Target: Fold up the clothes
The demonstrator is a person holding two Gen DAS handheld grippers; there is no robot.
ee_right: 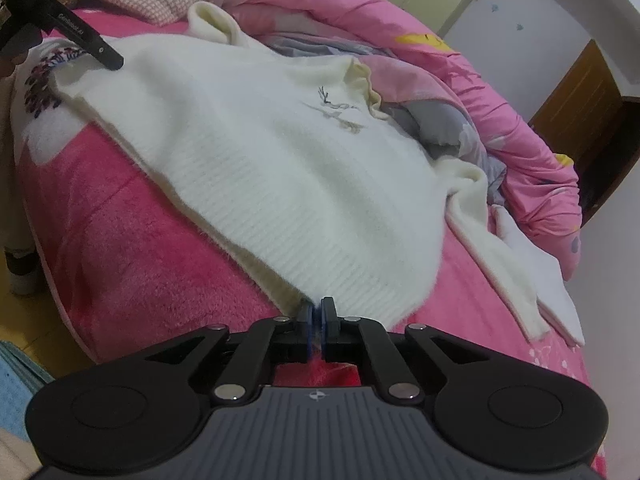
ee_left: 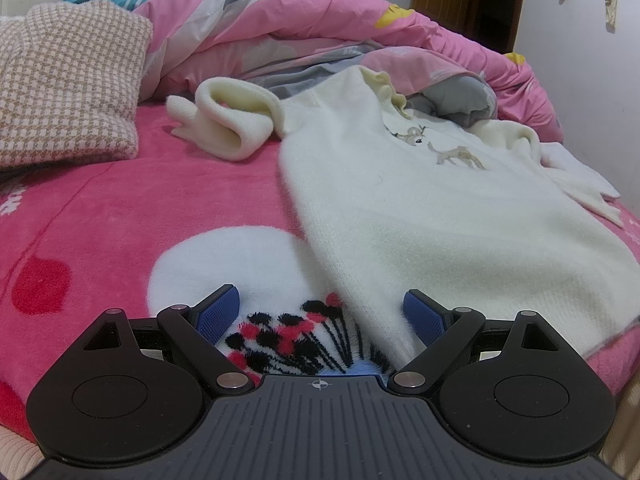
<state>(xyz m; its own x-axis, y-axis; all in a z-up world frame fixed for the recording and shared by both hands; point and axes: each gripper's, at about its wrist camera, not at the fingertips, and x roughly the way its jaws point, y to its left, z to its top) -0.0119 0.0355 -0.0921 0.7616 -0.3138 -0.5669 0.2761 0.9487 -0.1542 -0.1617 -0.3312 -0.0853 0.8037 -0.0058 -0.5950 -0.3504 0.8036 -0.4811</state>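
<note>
Right gripper (ee_right: 319,312) pinches the sweater (ee_right: 256,152) hem just ahead; left gripper (ee_left: 320,312), spread, should clamp its corner evenly.

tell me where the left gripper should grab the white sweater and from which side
Grip the sweater at its near-left hem corner, coming in low from the bed's front edge. That corner already lies flat between the open left gripper fingers, mirroring the right gripper shut on the hem.
</note>
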